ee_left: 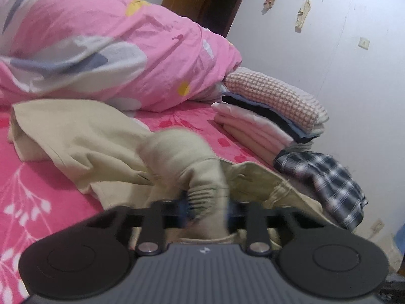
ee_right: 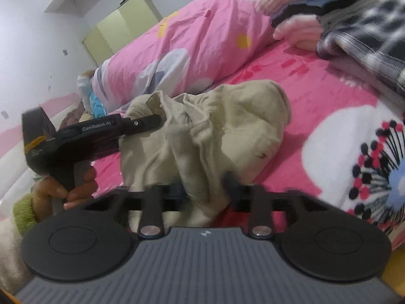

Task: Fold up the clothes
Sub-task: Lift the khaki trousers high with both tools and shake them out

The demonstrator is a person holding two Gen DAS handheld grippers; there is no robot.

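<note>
**Student:** What does the figure show at this stage of folding?

**Instructor:** A beige garment [ee_right: 202, 136] lies crumpled on the bed [ee_right: 316, 106], on a pink flowered sheet. The left gripper [ee_left: 206, 207] pinches a ribbed, bunched part of it, and the right gripper [ee_right: 207, 190] pinches another gathered part; both sets of jaws are drawn close on cloth. In the right wrist view the left gripper [ee_right: 154, 122] enters the garment from the side, carried by the person's hand [ee_right: 73, 185].

**Student:** How is the step done well?

**Instructor:** Probably by drawing the two held points apart until the cloth hangs taut, then laying it flat before any crease. Slack between the grips would fold unevenly.

**Student:** And the materials?

**Instructor:** The garment looks thin, woven and limp, with a ribbed elastic band. Beside it a plaid shirt [ee_left: 326, 182] lies loose; behind, a folded stack [ee_left: 268, 116] is topped by a waffle knit. A puffy pink quilt [ee_left: 101, 50] lies beyond.
</note>
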